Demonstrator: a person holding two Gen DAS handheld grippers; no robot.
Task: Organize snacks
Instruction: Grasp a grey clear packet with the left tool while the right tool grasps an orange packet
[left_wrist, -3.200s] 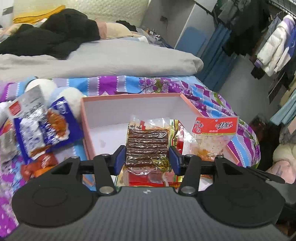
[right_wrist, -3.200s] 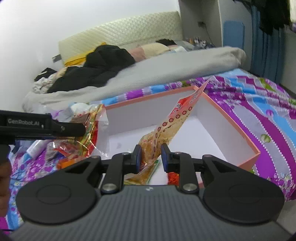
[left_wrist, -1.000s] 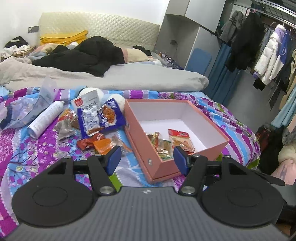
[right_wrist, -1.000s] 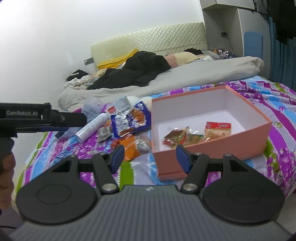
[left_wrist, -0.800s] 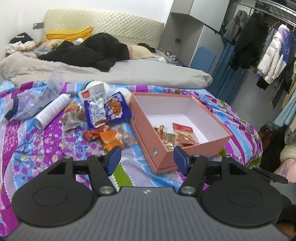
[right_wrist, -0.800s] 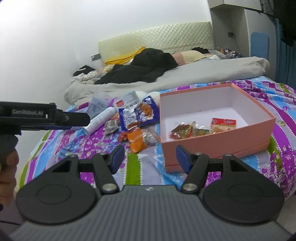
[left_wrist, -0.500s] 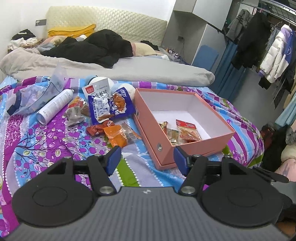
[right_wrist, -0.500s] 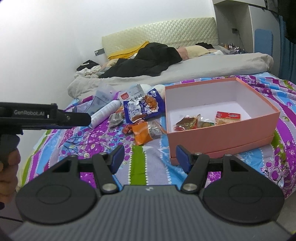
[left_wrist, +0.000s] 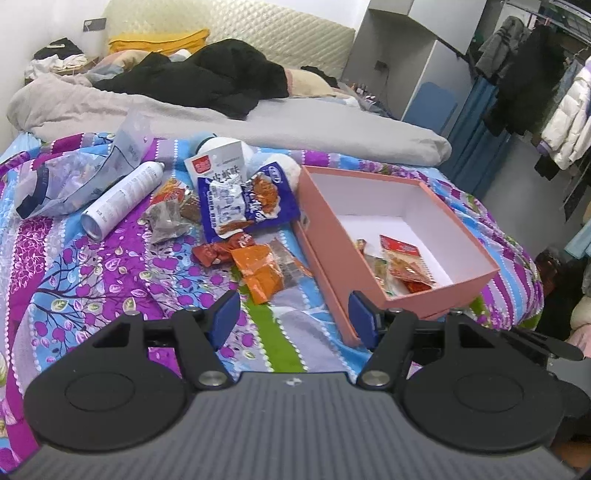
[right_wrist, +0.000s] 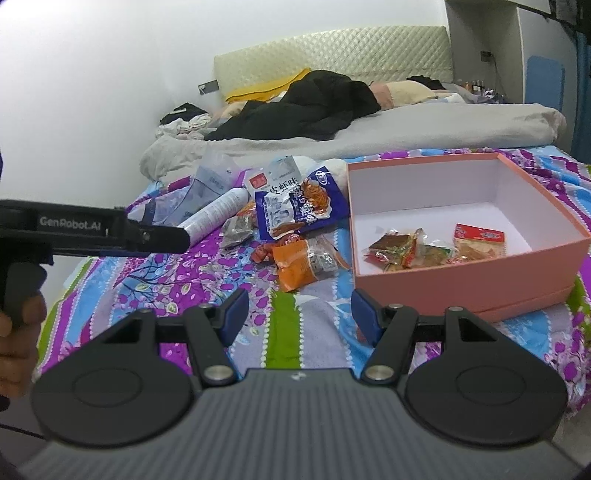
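Note:
A pink box (left_wrist: 332, 243) (right_wrist: 461, 280) lies open on the patterned bedspread and holds a few snack packets (left_wrist: 402, 262) (right_wrist: 406, 251). Loose snacks lie left of it: a big blue bag (left_wrist: 243, 203) (right_wrist: 299, 206), an orange packet (left_wrist: 258, 273) (right_wrist: 295, 269), a red packet (left_wrist: 218, 251) and a grey packet (left_wrist: 166, 221). My left gripper (left_wrist: 293, 319) is open and empty, held back above the bedspread near the box's front corner. My right gripper (right_wrist: 299, 314) is open and empty, also held back from the pile. The left gripper shows from the side in the right wrist view (right_wrist: 147, 236).
A white spray can (left_wrist: 122, 199) (right_wrist: 214, 214) and a clear plastic bag (left_wrist: 74, 177) lie at the far left of the pile. A grey duvet (left_wrist: 258, 125) with black clothes on it lies behind. Clothes hang on a rack (left_wrist: 546, 96) at the right.
Both grippers let go of their snack packets in the box, opened, and pulled back and up. In the last second they drifted further back and left.

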